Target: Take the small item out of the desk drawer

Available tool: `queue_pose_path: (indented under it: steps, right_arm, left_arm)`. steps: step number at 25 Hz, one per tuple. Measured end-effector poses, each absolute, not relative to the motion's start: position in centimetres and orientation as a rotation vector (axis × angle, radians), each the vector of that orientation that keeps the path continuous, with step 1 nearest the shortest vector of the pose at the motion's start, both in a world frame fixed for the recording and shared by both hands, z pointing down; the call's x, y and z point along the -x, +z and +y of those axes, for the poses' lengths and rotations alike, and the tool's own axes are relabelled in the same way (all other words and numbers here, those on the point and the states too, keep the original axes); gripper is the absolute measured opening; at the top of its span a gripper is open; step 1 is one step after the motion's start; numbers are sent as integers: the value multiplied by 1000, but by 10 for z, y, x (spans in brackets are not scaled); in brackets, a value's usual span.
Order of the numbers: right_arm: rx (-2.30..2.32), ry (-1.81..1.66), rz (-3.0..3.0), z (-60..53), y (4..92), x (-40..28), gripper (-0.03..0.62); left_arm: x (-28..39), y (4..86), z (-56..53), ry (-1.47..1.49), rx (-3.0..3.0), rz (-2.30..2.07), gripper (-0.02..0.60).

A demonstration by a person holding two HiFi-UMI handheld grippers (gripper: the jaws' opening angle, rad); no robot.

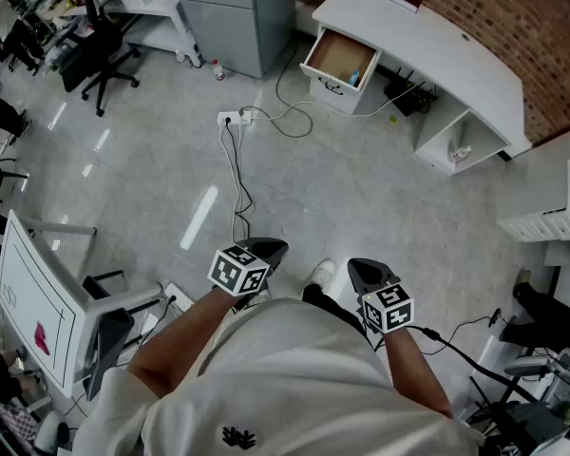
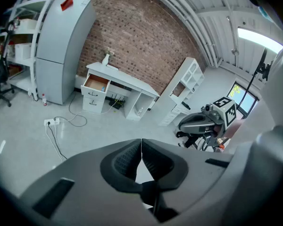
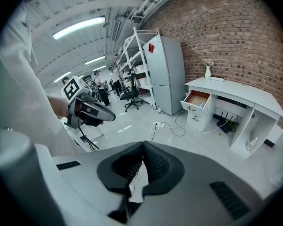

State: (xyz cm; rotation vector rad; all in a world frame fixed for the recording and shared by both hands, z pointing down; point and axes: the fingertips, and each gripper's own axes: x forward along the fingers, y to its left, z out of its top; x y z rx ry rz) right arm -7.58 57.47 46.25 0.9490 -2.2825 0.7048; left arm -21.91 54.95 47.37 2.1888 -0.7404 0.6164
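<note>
Open drawer [image 1: 334,55] — small blue item [image 1: 353,77] inside, long axis unclear

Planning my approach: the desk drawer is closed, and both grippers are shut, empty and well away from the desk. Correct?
Not quite: the drawer is open, pulled out of the desk, with a small blue item inside, as the head view shows. The left gripper and right gripper are indeed shut, empty and away from the desk.
</note>
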Motion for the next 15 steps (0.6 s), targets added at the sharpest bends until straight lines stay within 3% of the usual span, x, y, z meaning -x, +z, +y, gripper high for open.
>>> queue_pose_path:
  steps: [15]
  right_arm:
    - [-863,727,-2320,489,453,-68,29]
  left_arm:
    - [75,437,463,710,-2236,-841,25]
